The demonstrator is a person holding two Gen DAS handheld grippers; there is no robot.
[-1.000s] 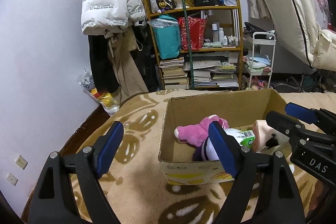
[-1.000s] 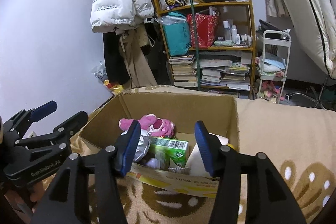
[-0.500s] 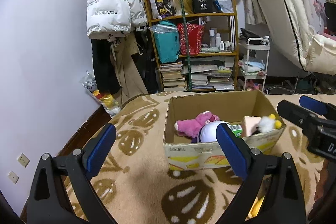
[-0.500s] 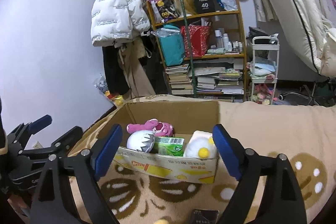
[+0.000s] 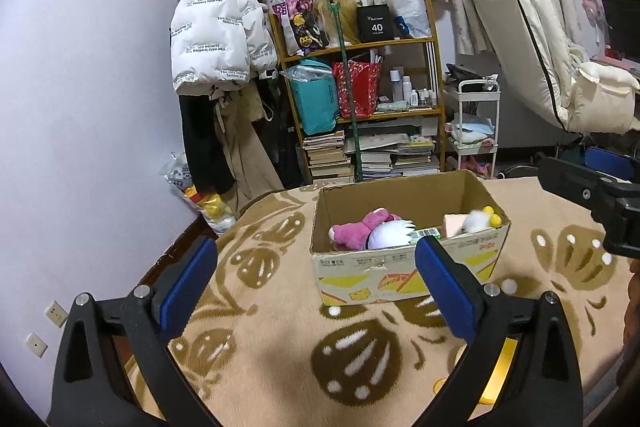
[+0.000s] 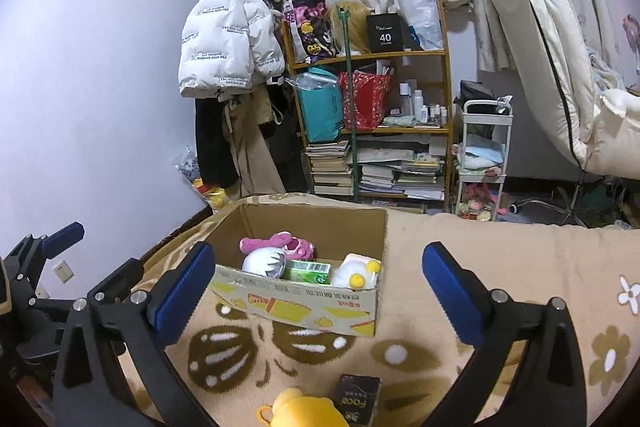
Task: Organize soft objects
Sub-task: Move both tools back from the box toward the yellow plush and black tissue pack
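Observation:
A cardboard box (image 5: pixel 404 275) (image 6: pixel 296 301) stands on the beige patterned blanket. Inside lie a pink plush (image 5: pixel 362 225) (image 6: pixel 286 245), a white round plush (image 5: pixel 390 237) (image 6: pixel 264 263), a green carton (image 6: pixel 310 271) and a white plush with yellow balls (image 5: pixel 478 219) (image 6: pixel 356 273). A yellow plush (image 6: pixel 308 411) lies on the blanket near me, beside a dark small box (image 6: pixel 356 401). My left gripper (image 5: pixel 316 279) is open and empty, back from the box. My right gripper (image 6: pixel 316 287) is open and empty, also back from the box.
A wooden shelf (image 5: pixel 360 99) with bags and books stands behind the bed, with a white jacket (image 5: pixel 216 39) hanging at its left. A white trolley (image 6: pixel 484 155) and a folded mattress (image 5: pixel 532 55) are at the right. The bed edge drops off at the left.
Both grippers have pulled back and up from the box. The jaws of both have opened wider. The yellow plush and dark box came into the right wrist view.

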